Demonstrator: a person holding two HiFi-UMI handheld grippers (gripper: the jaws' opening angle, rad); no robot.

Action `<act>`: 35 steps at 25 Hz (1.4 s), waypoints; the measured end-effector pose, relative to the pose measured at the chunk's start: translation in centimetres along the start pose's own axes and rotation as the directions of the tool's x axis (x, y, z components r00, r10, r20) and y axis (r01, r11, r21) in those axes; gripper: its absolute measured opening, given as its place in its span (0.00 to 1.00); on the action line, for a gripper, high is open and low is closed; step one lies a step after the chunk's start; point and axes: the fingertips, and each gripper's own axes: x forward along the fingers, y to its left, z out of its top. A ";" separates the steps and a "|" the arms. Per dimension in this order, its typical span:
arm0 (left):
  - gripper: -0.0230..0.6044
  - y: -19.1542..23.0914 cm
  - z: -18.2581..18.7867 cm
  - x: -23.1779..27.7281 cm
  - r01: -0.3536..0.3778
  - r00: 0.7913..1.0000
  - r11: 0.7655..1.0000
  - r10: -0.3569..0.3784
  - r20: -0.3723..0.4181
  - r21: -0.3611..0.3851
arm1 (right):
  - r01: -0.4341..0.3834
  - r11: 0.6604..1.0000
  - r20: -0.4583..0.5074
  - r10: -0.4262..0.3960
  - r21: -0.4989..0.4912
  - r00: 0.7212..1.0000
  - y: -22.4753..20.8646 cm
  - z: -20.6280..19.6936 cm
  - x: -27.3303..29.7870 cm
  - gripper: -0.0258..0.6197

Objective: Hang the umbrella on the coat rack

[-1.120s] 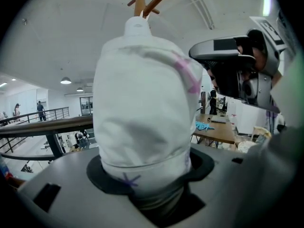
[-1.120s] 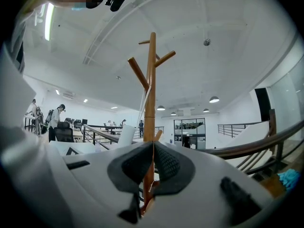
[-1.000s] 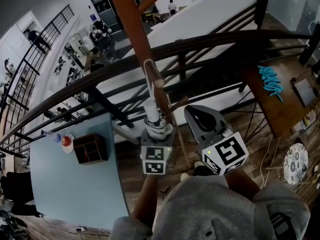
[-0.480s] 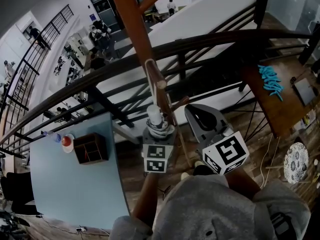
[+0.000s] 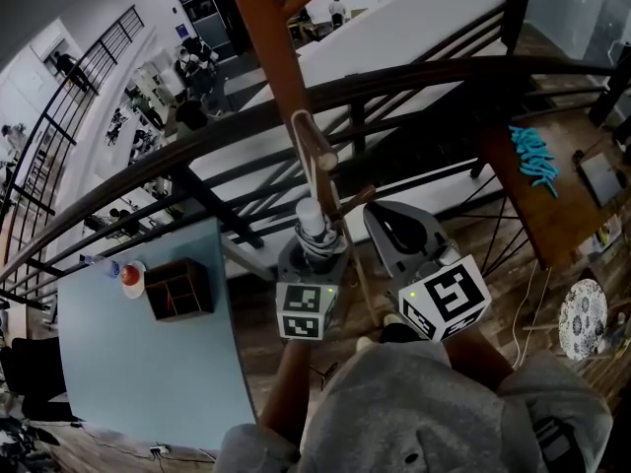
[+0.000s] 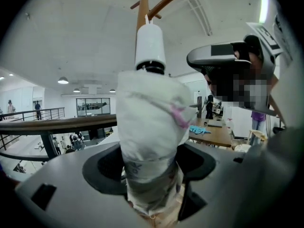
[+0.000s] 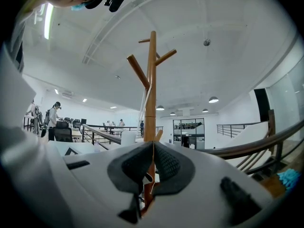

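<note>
Umbrella (image 5: 312,227) has edged right; left gripper (image 5: 312,262) jaws opening around it, perhaps slack; right gripper (image 7: 150,171) jaws together

The left gripper (image 6: 151,172) looks up along a folded white umbrella (image 6: 149,122) that stands upright between its jaws. The jaws are opening, and their dark pads (image 6: 105,167) show on either side of the wrapped cloth with its faint pink marks. The umbrella's smooth white cylindrical end (image 6: 150,46) rises straight above the cloth, and just behind it the wooden coat rack (image 6: 142,6) shows the top of its post and slanting pegs against the pale ceiling. A dark curved railing (image 6: 57,125) crosses the left side, and lower on the right a wooden table (image 6: 218,136) bears some blue things (image 6: 198,130).
</note>
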 end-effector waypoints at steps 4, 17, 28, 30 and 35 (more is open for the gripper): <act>0.55 0.4 0.3 -1.0 -0.005 1.000 1.000 0.005 0.018 -0.008 | 0.006 1.000 -0.003 -0.006 -0.002 1.000 0.3 -0.2 0.0 0.08; 0.39 5.8 0.9 -7.0 -0.270 0.955 0.952 0.283 0.085 -0.141 | 0.040 0.999 0.009 -0.040 -0.028 0.999 -1.9 -1.1 -0.6 0.08; 0.12 4.0 4.4 -9.9 -0.334 0.911 0.926 0.365 0.193 -0.173 | 0.090 0.996 0.032 -0.090 0.005 0.995 -4.9 -1.1 -4.3 0.08; 0.11 3.0 4.8 -10.3 -0.333 0.909 0.928 0.363 0.203 -0.167 | 0.092 0.996 0.031 -0.092 0.000 0.995 -5.0 -1.1 -5.2 0.08; 0.09 0.3 4.9 -10.8 -0.329 0.915 0.933 0.353 0.197 -0.146 | 0.106 0.994 0.011 -0.106 0.002 0.994 -5.8 -1.3 -8.1 0.08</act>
